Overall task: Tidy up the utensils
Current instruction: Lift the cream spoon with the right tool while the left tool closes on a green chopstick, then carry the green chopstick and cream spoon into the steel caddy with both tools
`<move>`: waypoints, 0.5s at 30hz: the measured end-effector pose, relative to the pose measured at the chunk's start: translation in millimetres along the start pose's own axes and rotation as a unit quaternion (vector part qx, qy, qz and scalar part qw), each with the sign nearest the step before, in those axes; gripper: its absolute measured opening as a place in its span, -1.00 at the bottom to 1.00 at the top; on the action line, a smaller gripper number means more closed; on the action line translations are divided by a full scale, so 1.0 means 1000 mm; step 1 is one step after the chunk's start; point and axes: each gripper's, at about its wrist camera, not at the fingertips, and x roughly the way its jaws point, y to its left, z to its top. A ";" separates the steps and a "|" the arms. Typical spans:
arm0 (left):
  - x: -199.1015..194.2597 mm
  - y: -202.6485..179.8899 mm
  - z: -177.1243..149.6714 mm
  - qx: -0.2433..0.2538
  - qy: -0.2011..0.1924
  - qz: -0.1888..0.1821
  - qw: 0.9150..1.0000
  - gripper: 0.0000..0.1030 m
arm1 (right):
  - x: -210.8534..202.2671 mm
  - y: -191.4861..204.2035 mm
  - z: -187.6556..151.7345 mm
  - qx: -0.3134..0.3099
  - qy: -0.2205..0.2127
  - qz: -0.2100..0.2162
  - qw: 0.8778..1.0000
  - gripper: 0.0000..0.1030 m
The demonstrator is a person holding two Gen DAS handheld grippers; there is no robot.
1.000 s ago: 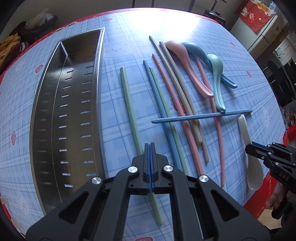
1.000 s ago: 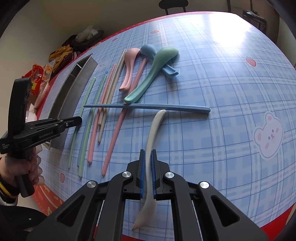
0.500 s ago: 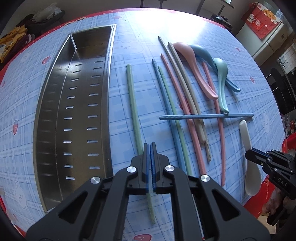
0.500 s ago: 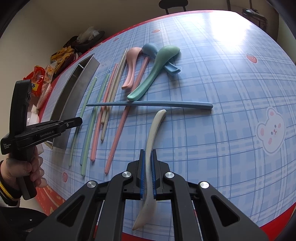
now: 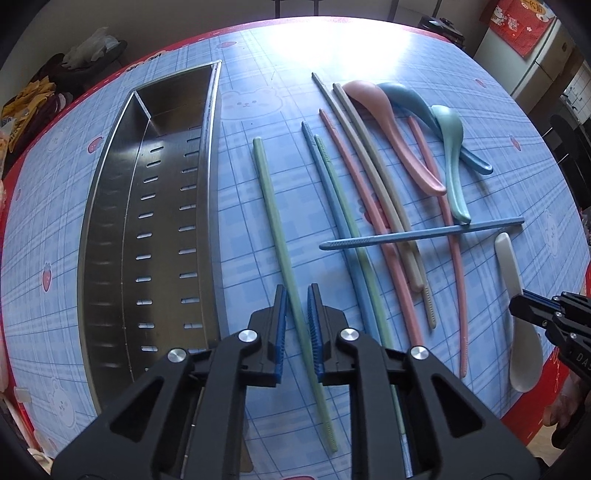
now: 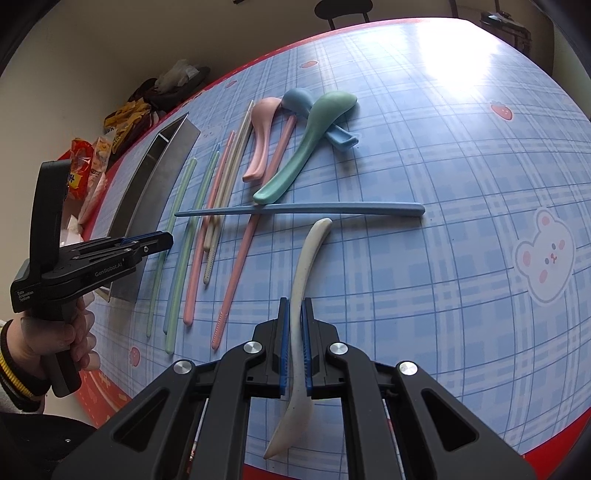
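My left gripper (image 5: 296,295) is open, its fingers either side of a light green chopstick (image 5: 280,229) lying on the table. My right gripper (image 6: 294,306) has its fingers around the handle of a white spoon (image 6: 306,266); the gap is narrow and the pads look to touch the handle. Pink (image 5: 391,129), blue (image 5: 410,101) and teal (image 5: 452,155) spoons and several chopsticks lie to the right of the green one. A blue chopstick (image 5: 421,234) lies across them. A long perforated steel tray (image 5: 110,236) stands at the left, with nothing in it.
The round table (image 6: 461,184) has a blue plaid cloth with a red rim. Snack bags (image 6: 88,158) lie beyond the far left edge. A chair (image 6: 341,9) stands behind the table.
My left gripper has opened from shut and moved forward over the green chopstick. My right gripper has opened slightly around the white spoon handle.
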 end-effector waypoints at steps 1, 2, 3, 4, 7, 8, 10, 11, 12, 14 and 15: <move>0.000 0.001 -0.001 0.000 0.000 -0.002 1.000 -0.71 | 0.000 0.000 0.000 0.000 0.001 0.000 1.000 -0.87; 0.000 0.001 -0.001 -0.001 0.001 -0.005 1.000 -0.75 | 0.000 0.000 0.001 0.000 0.001 0.001 1.000 -0.87; 0.000 0.001 -0.002 -0.004 0.003 -0.012 1.000 -0.76 | 0.000 0.000 0.001 0.000 0.001 0.001 1.000 -0.87; 0.000 0.002 -0.003 -0.004 0.004 -0.016 1.000 -0.76 | 0.000 0.000 0.001 0.000 0.000 0.001 1.000 -0.87; 0.000 0.000 -0.005 -0.004 0.002 -0.010 1.000 -0.75 | 0.000 0.000 0.001 0.000 0.000 0.000 1.000 -0.87; 0.000 -0.001 -0.006 -0.004 0.001 -0.008 1.000 -0.74 | 0.000 0.000 0.001 -0.001 0.000 -0.001 1.000 -0.86; 0.000 -0.006 -0.009 0.005 -0.002 -0.001 1.000 -0.74 | 0.001 0.001 0.001 -0.001 0.002 -0.002 1.000 -0.86; -0.001 -0.008 -0.009 0.008 -0.002 0.002 1.000 -0.75 | 0.002 0.000 0.001 0.002 0.004 0.000 1.000 -0.86; -0.001 -0.010 -0.009 0.012 -0.003 0.004 1.000 -0.75 | 0.003 0.001 0.001 0.004 0.004 0.001 1.000 -0.86; -0.001 -0.012 -0.009 0.019 -0.004 0.004 1.000 -0.76 | 0.003 0.001 0.001 0.005 0.003 0.001 1.000 -0.86; -0.002 -0.011 -0.010 0.015 -0.004 -0.001 1.000 -0.78 | 0.003 0.001 0.001 0.006 0.004 0.001 1.000 -0.86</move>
